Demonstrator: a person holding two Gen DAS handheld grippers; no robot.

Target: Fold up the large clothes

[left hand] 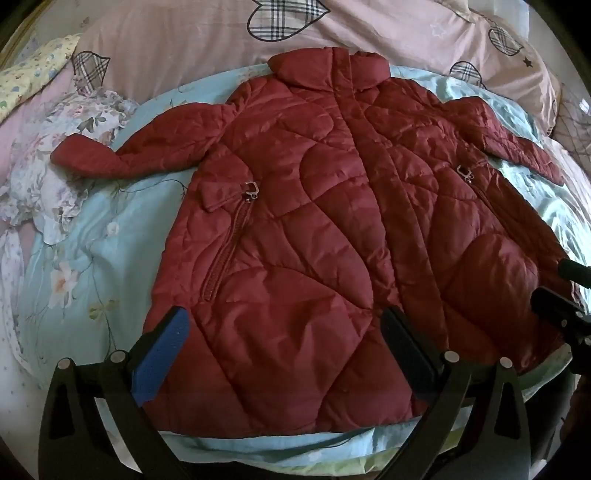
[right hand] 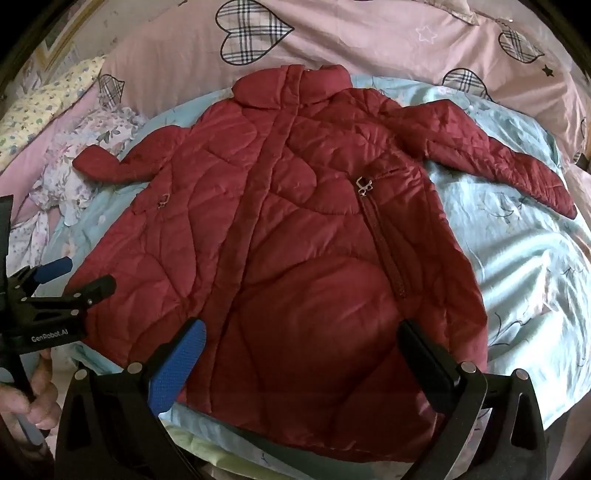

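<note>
Dark red quilted nylon fills both of your views: the padded coat (left hand: 325,236) lies front side up and spread flat on a pale blue floral bedsheet (left hand: 92,258), collar (left hand: 328,68) pointing away from you toward a pink duvet (left hand: 192,33) printed with plaid hearts. Both sleeves are stretched outward, the left sleeve (left hand: 122,153) reaching toward a rumpled floral cloth (left hand: 55,177) and the right sleeve (right hand: 502,158) running over the sheet. A metal zipper pull (left hand: 250,189) glints at each slanted pocket. Your left gripper (left hand: 284,332) hangs above the coat's hem with its jaws wide apart, one blue pad (left hand: 162,358) showing, nothing between them. Your right gripper (right hand: 299,350) is poised the same way over the coat's lower right half, spread to its full width and holding nothing. From the right wrist view, you can see the left gripper at the frame's left edge, and a hand (right hand: 33,402) wrapped around its handle.
</note>
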